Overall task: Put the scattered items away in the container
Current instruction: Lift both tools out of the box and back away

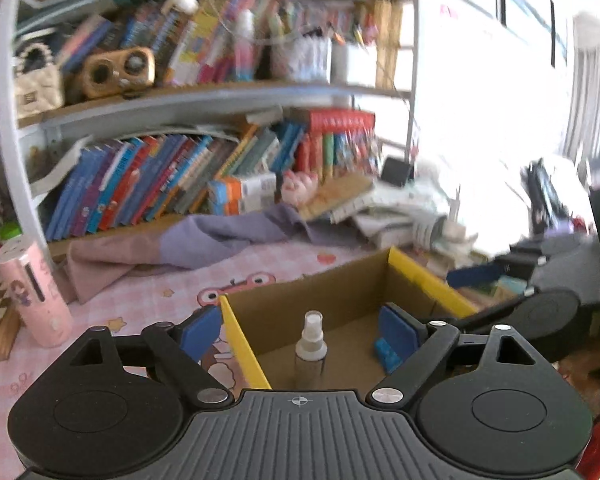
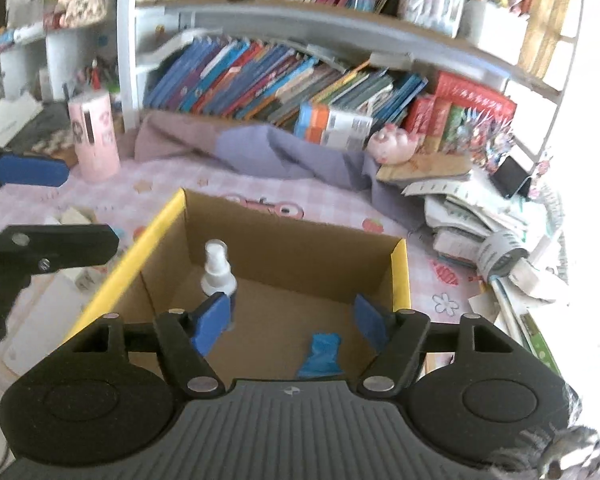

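A cardboard box (image 1: 332,292) with yellow flap edges stands open on the pink checked cloth. Inside it a clear spray bottle (image 1: 310,350) stands upright, and a small blue packet (image 1: 388,354) lies on the floor to its right. My left gripper (image 1: 300,328) hovers over the box's near side, open, with nothing gripped. In the right wrist view the same box (image 2: 300,240), bottle (image 2: 218,270) and blue packet (image 2: 322,354) show. My right gripper (image 2: 292,320) is above the box, open and empty. Each gripper appears at the edge of the other's view.
A pink cylinder holder (image 2: 94,136) stands left of the box, with crumpled purple cloth (image 2: 284,152) behind. Loaded bookshelves (image 1: 180,176) fill the back. A heap of papers and a tape roll (image 2: 500,252) sits to the right. Small white items (image 2: 72,216) lie left of the box.
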`<state>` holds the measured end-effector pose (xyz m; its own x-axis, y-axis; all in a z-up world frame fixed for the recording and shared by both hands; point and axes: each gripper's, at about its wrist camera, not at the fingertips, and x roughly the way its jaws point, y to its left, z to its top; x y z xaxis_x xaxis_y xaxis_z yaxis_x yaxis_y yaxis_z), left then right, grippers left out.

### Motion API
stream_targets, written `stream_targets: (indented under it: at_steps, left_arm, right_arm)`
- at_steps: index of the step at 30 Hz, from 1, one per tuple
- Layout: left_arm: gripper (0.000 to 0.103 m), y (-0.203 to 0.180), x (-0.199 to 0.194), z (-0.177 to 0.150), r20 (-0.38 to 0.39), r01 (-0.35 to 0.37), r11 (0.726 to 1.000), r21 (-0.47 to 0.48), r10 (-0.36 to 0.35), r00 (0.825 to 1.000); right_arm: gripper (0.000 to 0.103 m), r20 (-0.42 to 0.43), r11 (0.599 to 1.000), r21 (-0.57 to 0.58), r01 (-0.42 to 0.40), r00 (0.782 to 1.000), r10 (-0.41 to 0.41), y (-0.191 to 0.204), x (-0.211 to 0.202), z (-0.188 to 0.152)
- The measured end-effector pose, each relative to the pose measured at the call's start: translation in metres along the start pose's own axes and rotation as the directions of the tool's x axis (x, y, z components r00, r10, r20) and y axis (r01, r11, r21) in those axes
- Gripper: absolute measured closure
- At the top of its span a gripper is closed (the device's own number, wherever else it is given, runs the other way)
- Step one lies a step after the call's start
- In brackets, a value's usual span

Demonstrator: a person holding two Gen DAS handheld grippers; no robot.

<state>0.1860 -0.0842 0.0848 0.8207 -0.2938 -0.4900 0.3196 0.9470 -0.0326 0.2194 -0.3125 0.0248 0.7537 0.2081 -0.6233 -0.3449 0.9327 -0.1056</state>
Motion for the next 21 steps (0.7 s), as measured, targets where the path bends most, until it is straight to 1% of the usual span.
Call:
stream_targets:
  at_steps: [3, 6, 11, 13, 21]
  left_arm:
    - [0.013, 0.007, -0.017, -0.006, 0.037, -0.009, 1.0, -0.017, 0.009, 0.999]
    - [0.013, 0.013, -0.034, -0.015, 0.053, -0.017, 1.0, -0.02, 0.018, 0.998]
    - [0.012, 0.025, -0.065, -0.037, 0.053, -0.011, 0.999, -0.038, 0.013, 0.999]
    - [0.012, 0.027, -0.076, -0.046, 0.051, -0.02, 0.999, -0.035, 0.022, 0.998]
    - [0.012, 0.035, -0.111, -0.082, 0.023, -0.043, 0.999, -0.032, 0.044, 0.999]
  right_arm:
    - [0.033, 0.036, 0.999, 0.021, 0.026, 0.999, -0.027, 0.013, -0.018, -0.005]
    - [0.031, 0.069, 0.998, 0.037, 0.053, 0.996, -0.056, 0.027, -0.034, -0.013]
    - [0.03, 0.118, 0.992, 0.079, 0.098, 0.987, -0.107, 0.05, -0.062, -0.033]
    - [0.03, 0.131, 0.989, 0.096, 0.112, 0.984, -0.124, 0.057, -0.072, -0.041]
    - [0.028, 0.141, 0.971, 0.174, 0.166, 0.971, -0.191, 0.084, -0.103, -0.077]
